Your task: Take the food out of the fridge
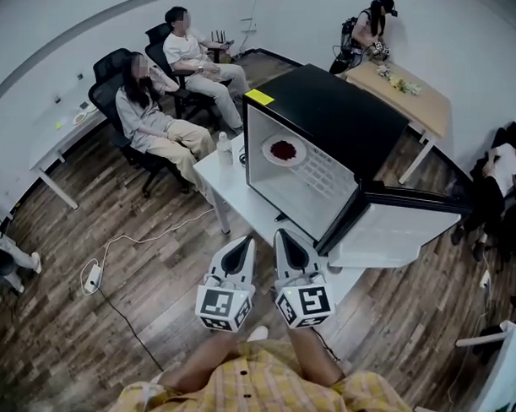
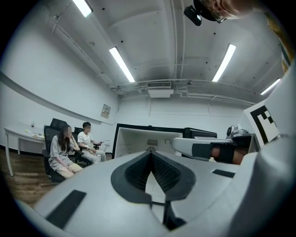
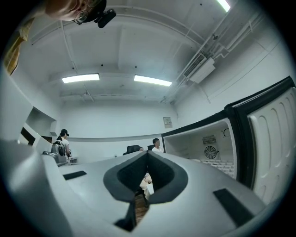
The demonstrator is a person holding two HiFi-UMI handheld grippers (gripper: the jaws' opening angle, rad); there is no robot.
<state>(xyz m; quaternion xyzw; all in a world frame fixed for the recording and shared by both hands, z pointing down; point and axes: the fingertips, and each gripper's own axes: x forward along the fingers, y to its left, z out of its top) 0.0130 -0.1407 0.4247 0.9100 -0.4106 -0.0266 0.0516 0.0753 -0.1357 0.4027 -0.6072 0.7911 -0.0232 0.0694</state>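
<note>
A black mini fridge [image 1: 337, 119] stands on a white table [image 1: 229, 187] with its door [image 1: 401, 227] swung open to the right. On the shelf inside lies a white plate of red food [image 1: 283, 149]. My left gripper [image 1: 244, 243] and right gripper [image 1: 282, 237] hover side by side in front of the table's near edge, pointing level toward the fridge. Both are shut and hold nothing. The left gripper view has its closed jaw tips [image 2: 151, 153] before the fridge's white interior [image 2: 138, 141]. In the right gripper view the closed tips [image 3: 147, 152] sit left of the open fridge [image 3: 208, 143].
Two people sit on office chairs [image 1: 110, 86] at the back left. A clear bottle [image 1: 225, 147] stands on the table left of the fridge. A power strip [image 1: 93, 275] and cable lie on the wooden floor. A wooden table [image 1: 410, 92] and more people are at the back right.
</note>
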